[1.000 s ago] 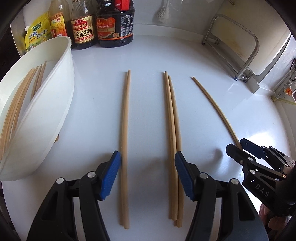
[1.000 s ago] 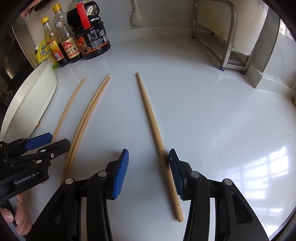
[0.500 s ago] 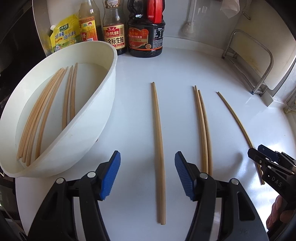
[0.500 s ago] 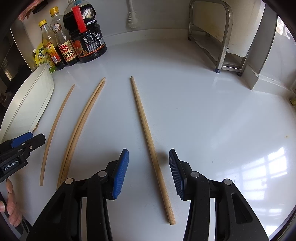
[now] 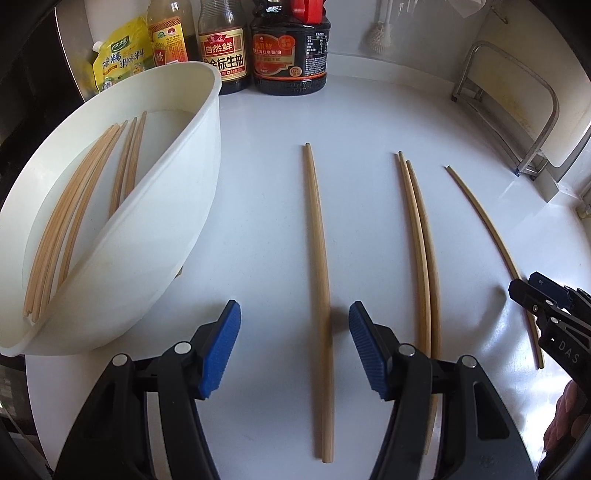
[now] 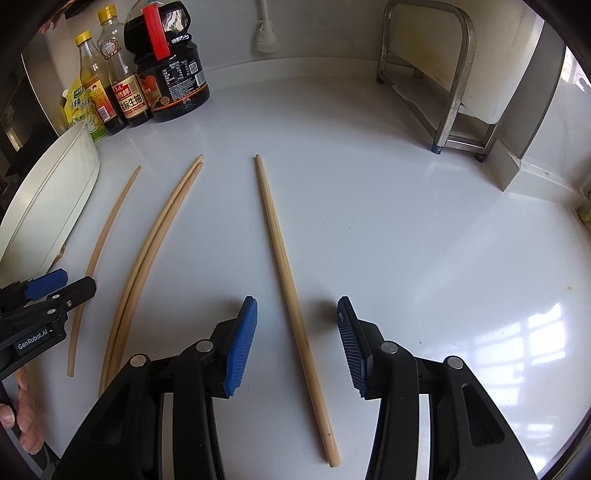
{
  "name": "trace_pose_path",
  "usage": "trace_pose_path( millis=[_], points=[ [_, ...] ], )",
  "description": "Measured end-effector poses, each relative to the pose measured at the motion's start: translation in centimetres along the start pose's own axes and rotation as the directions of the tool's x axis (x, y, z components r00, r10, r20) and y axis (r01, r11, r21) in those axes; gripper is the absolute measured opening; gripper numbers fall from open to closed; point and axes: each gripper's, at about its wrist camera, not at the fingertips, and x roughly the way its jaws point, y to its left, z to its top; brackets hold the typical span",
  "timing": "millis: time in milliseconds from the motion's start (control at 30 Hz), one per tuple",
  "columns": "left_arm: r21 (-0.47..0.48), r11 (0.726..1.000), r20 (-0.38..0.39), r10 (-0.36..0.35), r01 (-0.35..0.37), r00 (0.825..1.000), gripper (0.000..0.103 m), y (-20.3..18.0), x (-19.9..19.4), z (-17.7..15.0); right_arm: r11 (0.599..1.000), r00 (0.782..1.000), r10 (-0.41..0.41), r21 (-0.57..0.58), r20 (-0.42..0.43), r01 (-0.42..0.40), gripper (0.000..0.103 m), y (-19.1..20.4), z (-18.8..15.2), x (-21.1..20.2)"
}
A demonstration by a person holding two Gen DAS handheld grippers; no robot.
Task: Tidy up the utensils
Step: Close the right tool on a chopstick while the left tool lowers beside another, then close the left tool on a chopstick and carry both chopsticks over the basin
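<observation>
left gripper: jaws apart, nothing pinched, one loose chopstick lies on the counter in the gap, pads not touching it
right gripper: also gaping, straddling the rightmost chopstick, no contact
pair of chopsticks: lying side by side, touching, between the two singles
white tub: far left, tilted, a bunch of chopsticks already inside
counter: white and glossy
sauce bottles: lined up at the far left by the wall
metal rack: far right corner
brush: hanging on the back wall
</observation>
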Motion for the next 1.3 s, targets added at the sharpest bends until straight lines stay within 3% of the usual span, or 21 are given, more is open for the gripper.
trace_pose_path(
  millis=[167,267,333,400,467,700,867,1100,1300],
  points=[
    [0.007,1.0,0.003,0.005,-0.005,1.0,0.063,-0.4,0.2,0.3,0.998,0.999,-0.039,-0.053,0.005,0.04,0.043,0.8,0.2,0.4],
    [0.02,1.0,0.005,-0.001,0.001,1.0,0.061,-0.8,0.2,0.4,0.997,1.0,-0.031,-0.068,0.007,0.031,0.035,1.0,0.4,0.5],
    [0.033,0.999,0.006,-0.013,0.012,1.0,0.051,-1.2,0.1,0.4,0.996,1.0,-0.026,-0.084,0.007,0.026,0.019,1.3,0.4,0.5],
    [0.047,0.999,0.003,-0.026,0.025,1.0,0.026,-1.7,-0.1,0.6,0.995,1.0,-0.027,-0.101,0.004,0.028,0.008,1.7,0.5,0.6],
    [0.054,0.998,-0.012,-0.045,0.046,0.999,0.008,-2.1,-0.1,0.7,0.994,1.0,-0.027,-0.106,0.001,0.027,0.006,1.9,0.5,0.6],
    [0.042,0.991,-0.068,-0.123,0.126,0.99,0.007,-2.2,-0.3,0.8,0.999,0.999,0.028,-0.033,-0.018,-0.028,0.006,1.2,0.5,0.2],
    [0.052,0.983,-0.062,-0.17,0.174,0.983,0.007,-2.1,-2.2,1.2,0.997,0.997,0.074,0.029,-0.015,-0.074,0.006,1.2,0.7,-1.3],
    [0.066,0.975,0.01,-0.211,0.21,0.977,0.007,-0.2,-6.4,3.3,0.994,0.995,0.097,0.038,0.03,-0.098,0.006,3.7,2.2,-4.8],
    [0.056,0.979,0.086,-0.201,0.197,0.976,0.007,4.3,-9.9,5.6,0.99,0.986,0.141,-0.001,0.091,-0.142,0.006,8.5,5.2,-7.8]
  ],
)
